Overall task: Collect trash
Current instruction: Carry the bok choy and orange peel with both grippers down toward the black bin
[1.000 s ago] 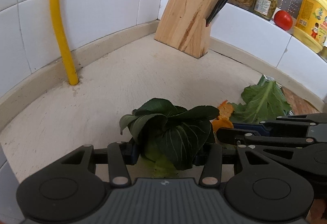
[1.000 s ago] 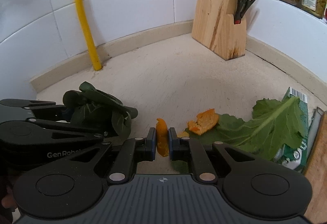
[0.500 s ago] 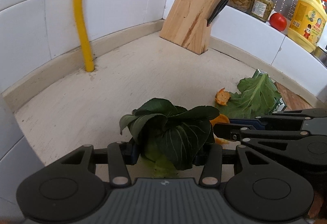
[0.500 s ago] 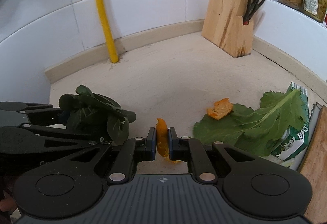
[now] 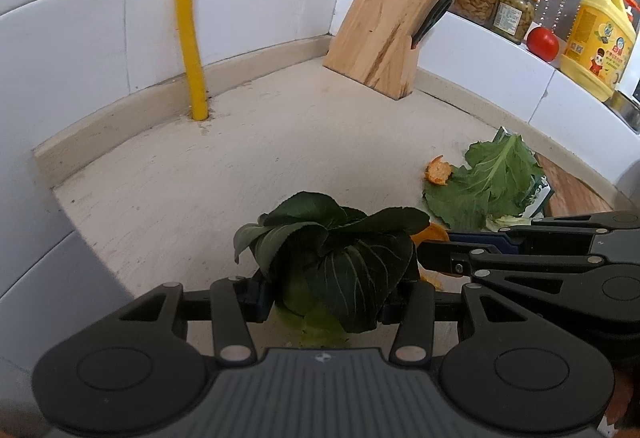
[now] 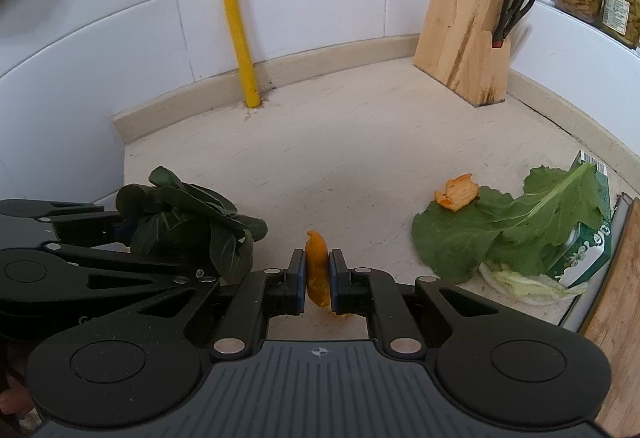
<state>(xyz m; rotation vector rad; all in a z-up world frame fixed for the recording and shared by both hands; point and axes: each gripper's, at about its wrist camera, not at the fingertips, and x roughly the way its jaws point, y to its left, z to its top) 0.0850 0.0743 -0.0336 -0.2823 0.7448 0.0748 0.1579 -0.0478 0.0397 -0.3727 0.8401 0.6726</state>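
Both hands have drawn back from the tiled corner over the last second: the yellow pipe and the slanted wooden knife block now sit farther off and more toward the middle of each view, and more of the pale speckled stone counter shows ahead. Each load has stayed in its grip throughout.

The left tongs pinch a head of dark green leafy bok choy, their pads pressing its pale green base from both sides while the leaves fan out above and forward. From the right wrist view the same bunch hangs at the left, clear of the counter surface as far as can be seen.

The right tongs are nearly pressed together on a curled strip of orange peel, held upright between the blue pads, its tip poking up above them. The two tongs travel side by side, the right one's black fingers lying just beside the bok choy in the left wrist view.

Left on the counter, well apart from both tongs, lie a second, smaller scrap of orange peel and a broad light green leaf, touching each other. The leaf overlaps a green and white carton that lies next to a wooden cutting board.
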